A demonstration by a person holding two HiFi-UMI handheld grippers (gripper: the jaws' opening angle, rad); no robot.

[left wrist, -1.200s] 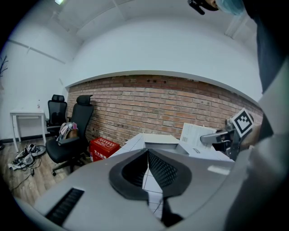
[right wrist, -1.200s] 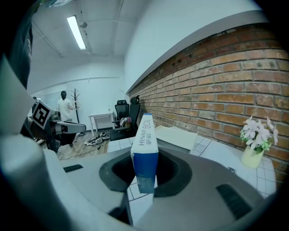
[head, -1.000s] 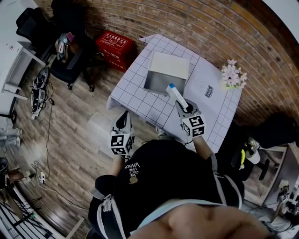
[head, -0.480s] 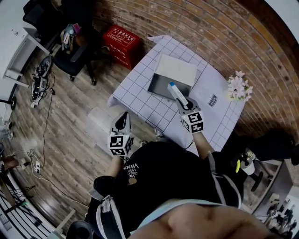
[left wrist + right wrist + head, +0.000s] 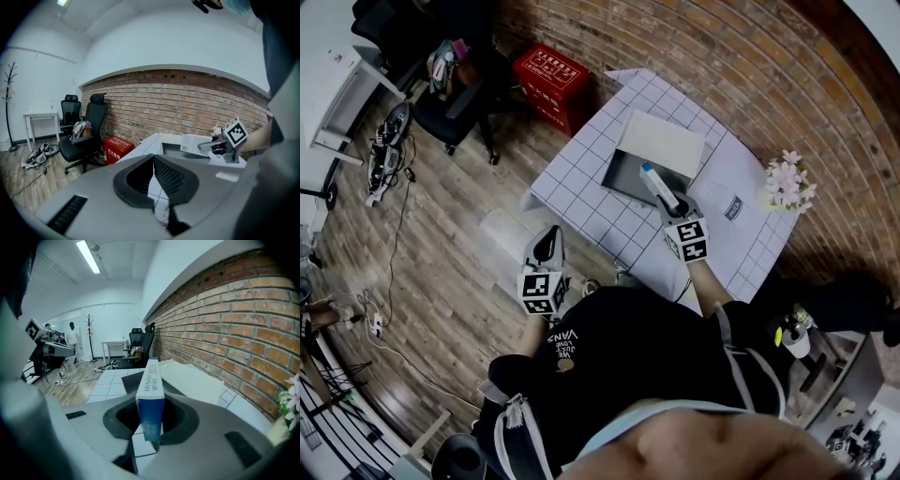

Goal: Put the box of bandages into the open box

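In the head view, a white grid-cloth table (image 5: 581,187) bears the open box (image 5: 628,178), dark inside, its pale lid (image 5: 664,141) leaning back toward the brick wall. My right gripper (image 5: 668,204) is shut on the box of bandages (image 5: 652,182), a slim blue-and-white carton that points over the open box's near right corner. In the right gripper view the carton (image 5: 151,390) stands on edge between the jaws, with the open box (image 5: 132,380) just beyond. My left gripper (image 5: 547,246) hangs off the table's near edge, its jaws together with nothing between them (image 5: 153,161).
A pot of pink flowers (image 5: 787,178) and a white sheet (image 5: 733,202) lie at the table's right. On the wooden floor to the left are a red crate (image 5: 550,73), a black office chair (image 5: 455,84) and cables (image 5: 389,150). A brick wall runs behind.
The head view has shifted a little. My right gripper has carried the carton slightly farther over the open box. The left gripper has stayed where it was.
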